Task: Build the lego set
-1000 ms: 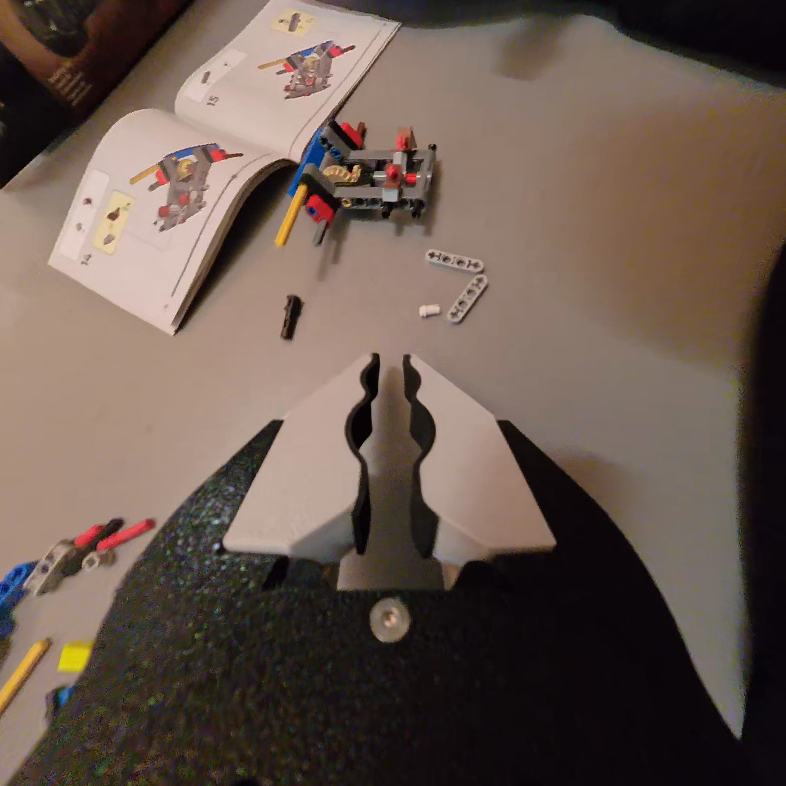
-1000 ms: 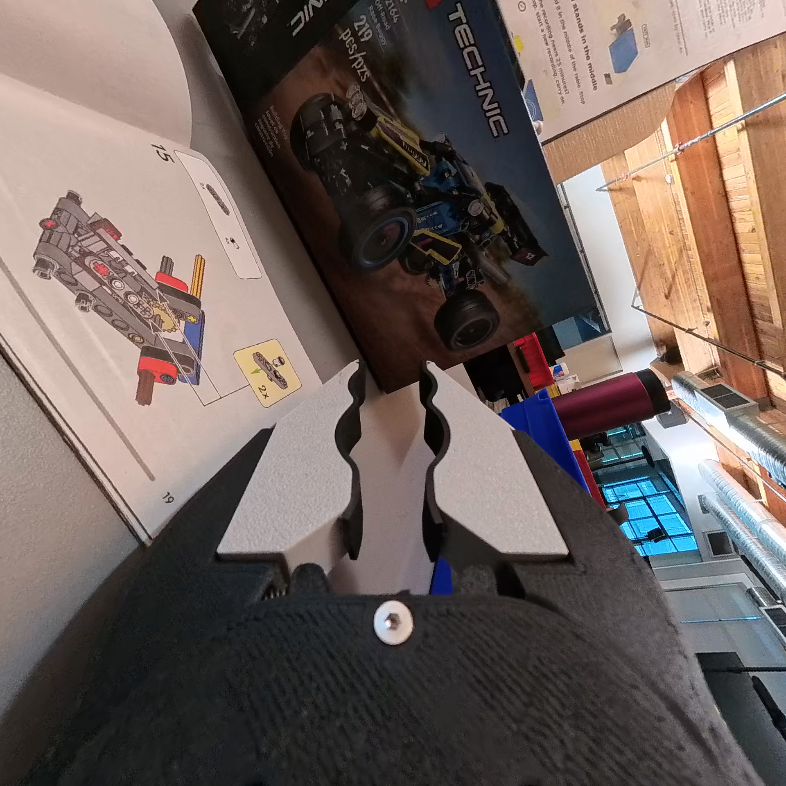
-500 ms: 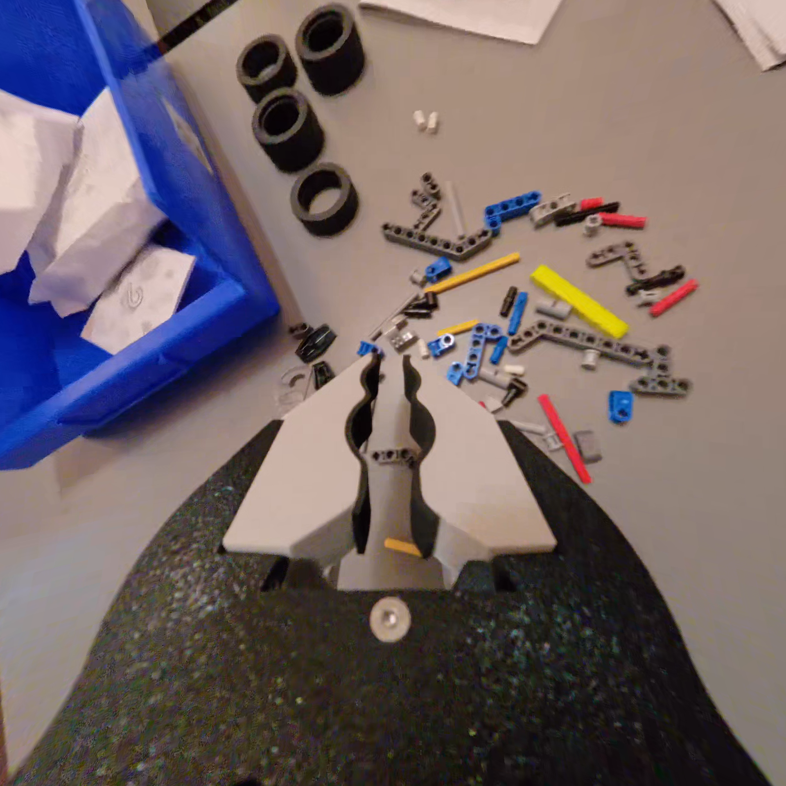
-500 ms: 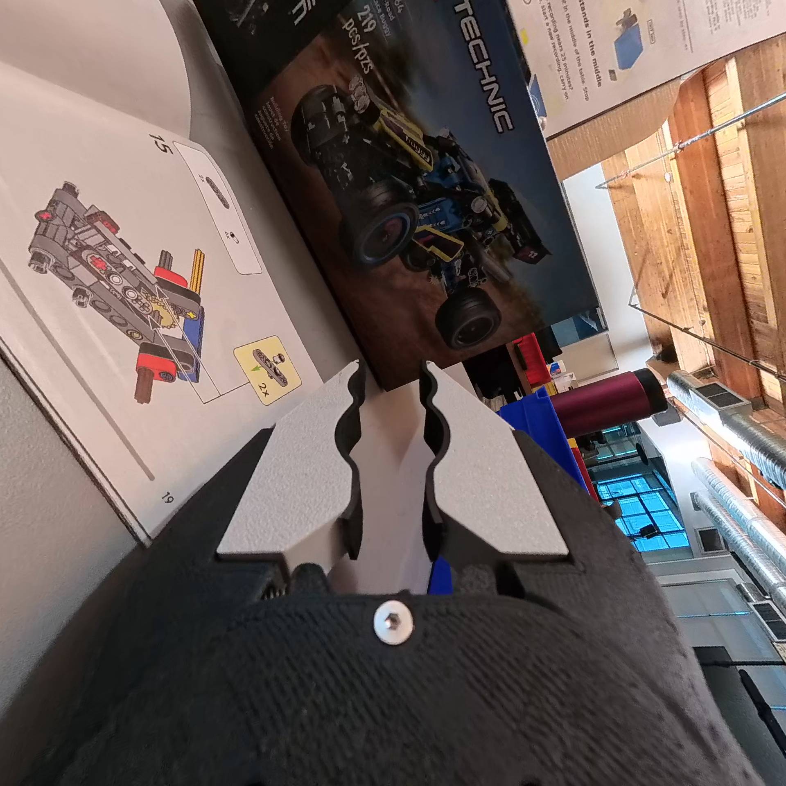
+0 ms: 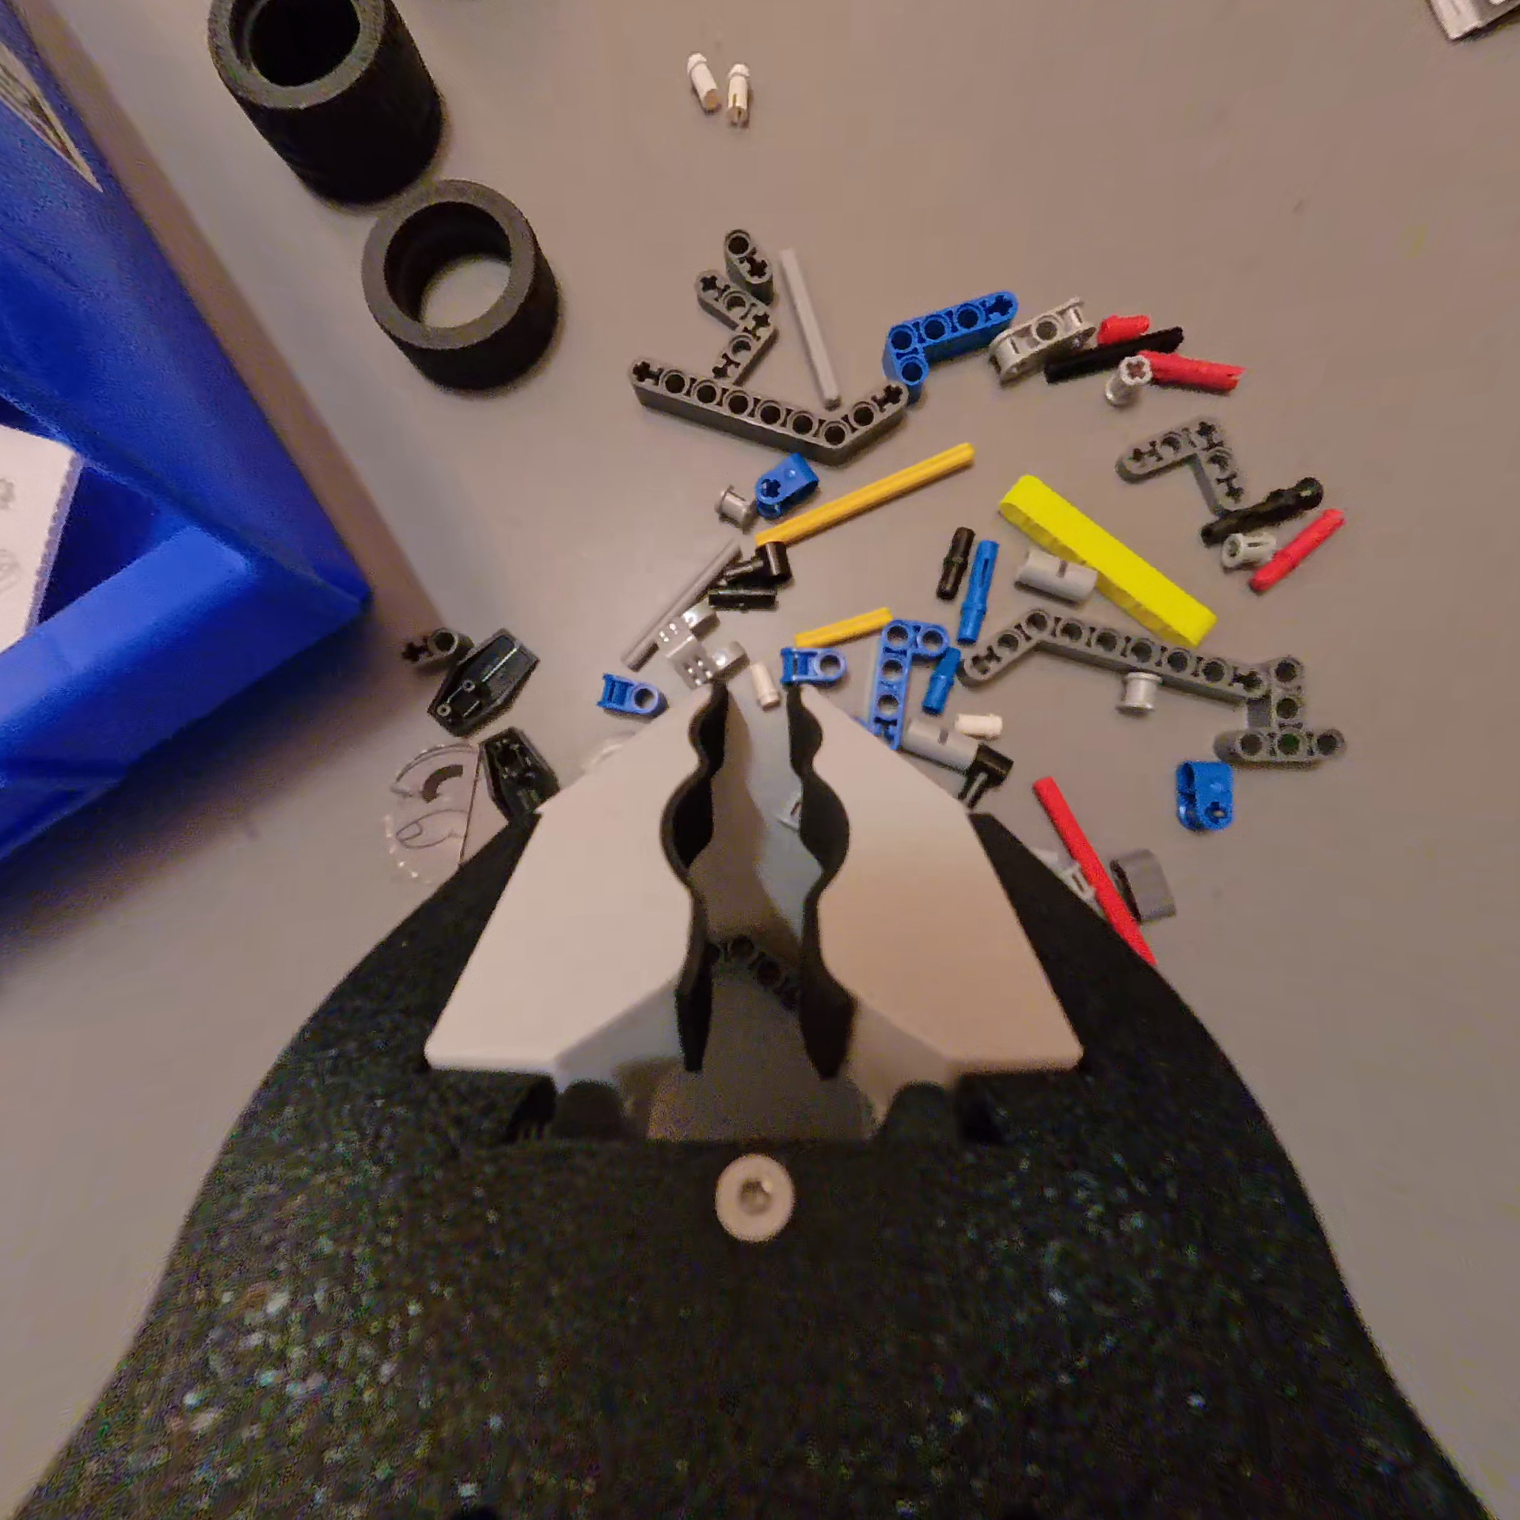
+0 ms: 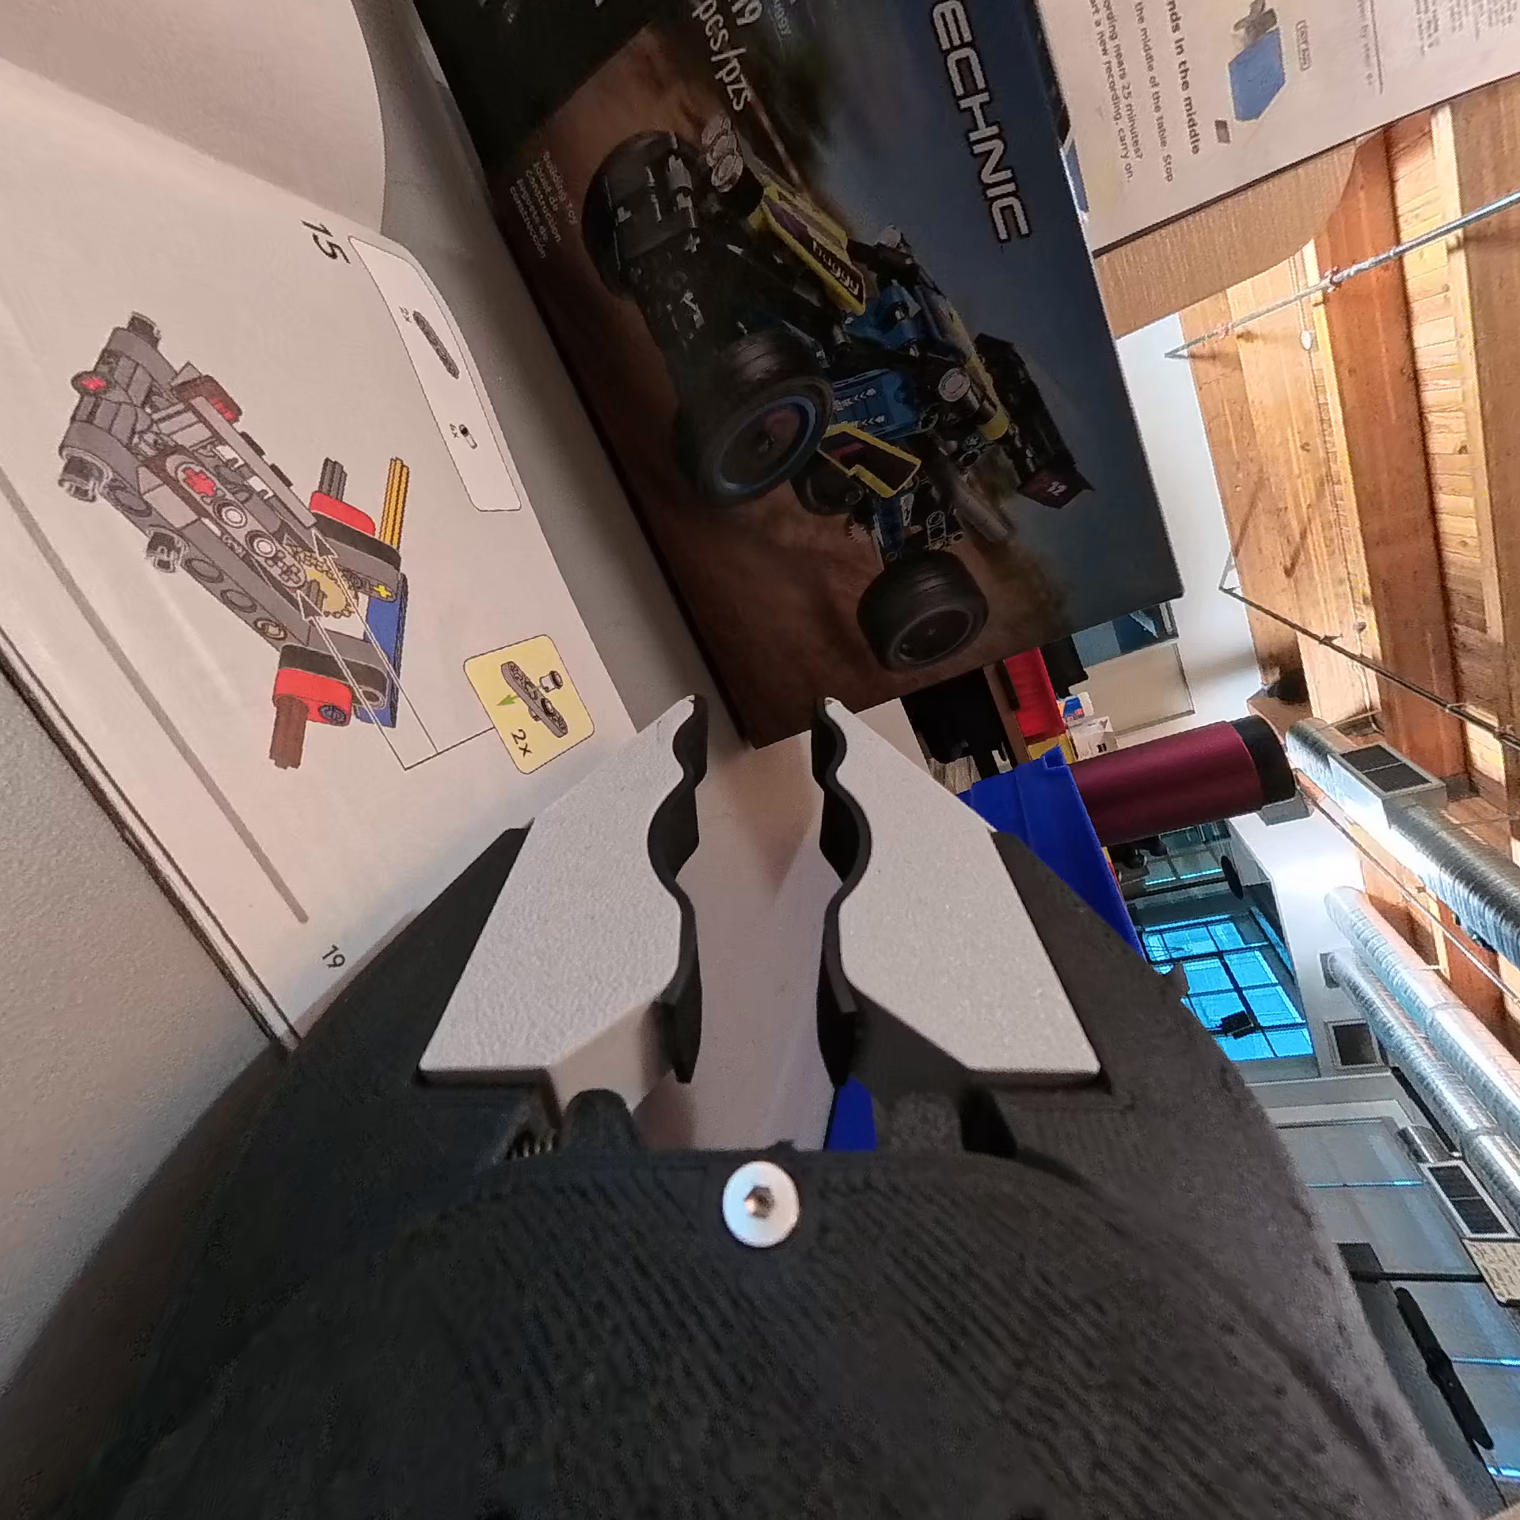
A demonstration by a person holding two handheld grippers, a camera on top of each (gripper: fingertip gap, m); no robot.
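Observation:
In the left wrist view my left gripper is open by a narrow gap and empty, low over a pile of loose Lego parts on the grey table. A small white pin lies just ahead of its tips. A dark grey beam shows under the gap. Farther off lie a long dark grey beam, a blue bent beam, a yellow axle and a yellow panel. My right gripper is open and empty, tipped sideways by the open instruction booklet.
A blue bin with paper stands left of the pile, with black tyres behind it. Two white pins lie at the far edge. In the right wrist view the set's box stands behind the booklet, with a maroon bottle beyond. About 50 cm separates my left fingertips from my right. The yellow axle lies some 5 cm from my left tips, 45 cm from my right tips.
My left gripper swung away from the half-built model and booklet to the loose parts beside the blue bin, then came lower and closer to them. My right gripper has barely shifted.

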